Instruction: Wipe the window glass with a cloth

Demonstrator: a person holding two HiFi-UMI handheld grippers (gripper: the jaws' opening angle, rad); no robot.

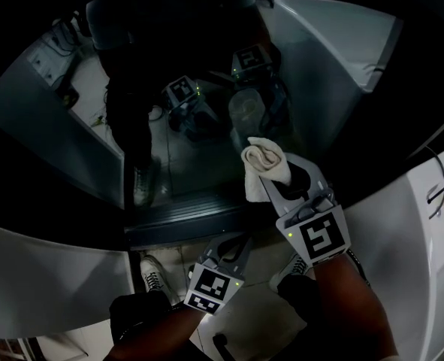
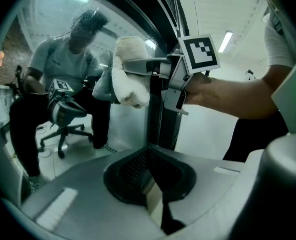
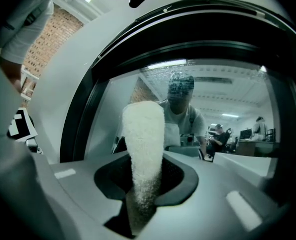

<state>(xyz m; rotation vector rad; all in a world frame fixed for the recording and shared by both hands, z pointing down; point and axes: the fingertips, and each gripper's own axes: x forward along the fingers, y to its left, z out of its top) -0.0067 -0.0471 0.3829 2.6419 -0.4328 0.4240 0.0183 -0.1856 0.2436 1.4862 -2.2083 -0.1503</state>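
We hold the right gripper (image 1: 267,189) with its jaws clamped on a white, fluffy cloth (image 1: 265,161). The cloth is rolled into a rounded wad that sits at the smooth window glass (image 1: 199,153), inside a curved black frame (image 3: 188,39). Our left gripper (image 1: 235,247) hangs lower, its jaws pressed together with nothing between them.

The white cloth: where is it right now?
In the head view the cloth sits right of centre, clamped in the right gripper and held up at the dark window glass, above the left gripper.
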